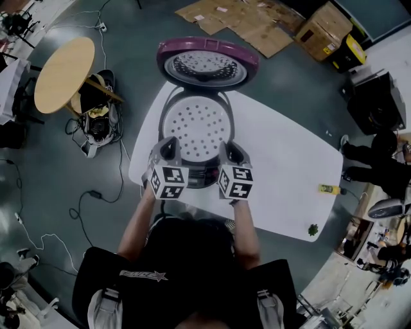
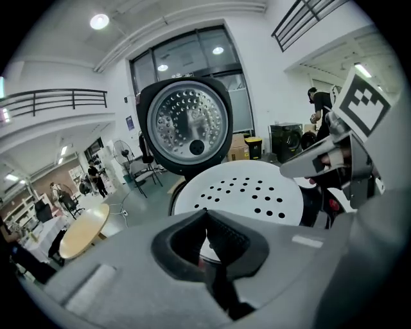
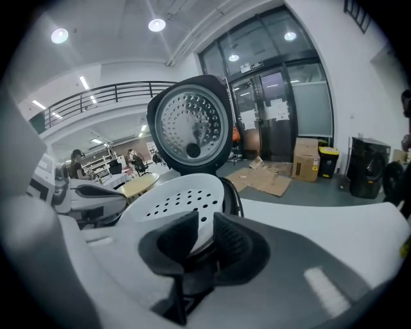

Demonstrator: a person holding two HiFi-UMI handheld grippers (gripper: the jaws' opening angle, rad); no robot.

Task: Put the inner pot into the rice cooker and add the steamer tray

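The rice cooker point(image 1: 192, 175) stands on a white table point(image 1: 289, 160) with its purple lid point(image 1: 207, 62) swung open at the far side. A white perforated steamer tray point(image 1: 196, 128) lies across the cooker's mouth and hides whatever is beneath it. My left gripper point(image 1: 168, 149) is at the tray's near left rim. In the left gripper view the left gripper point(image 2: 205, 215) has its tips together just before the tray point(image 2: 250, 193). My right gripper point(image 1: 230, 151) is at the near right rim. In its own view the right gripper point(image 3: 205, 225) shows a gap with the tray's edge point(image 3: 176, 196) in it.
A small yellow item point(image 1: 329, 189) and a green item point(image 1: 313, 229) lie near the table's right edge. On the floor are a round wooden table point(image 1: 64, 74) at the left, cables point(image 1: 96, 193), and flattened cardboard point(image 1: 244, 19) beyond the cooker. A person point(image 1: 379, 160) is at the right.
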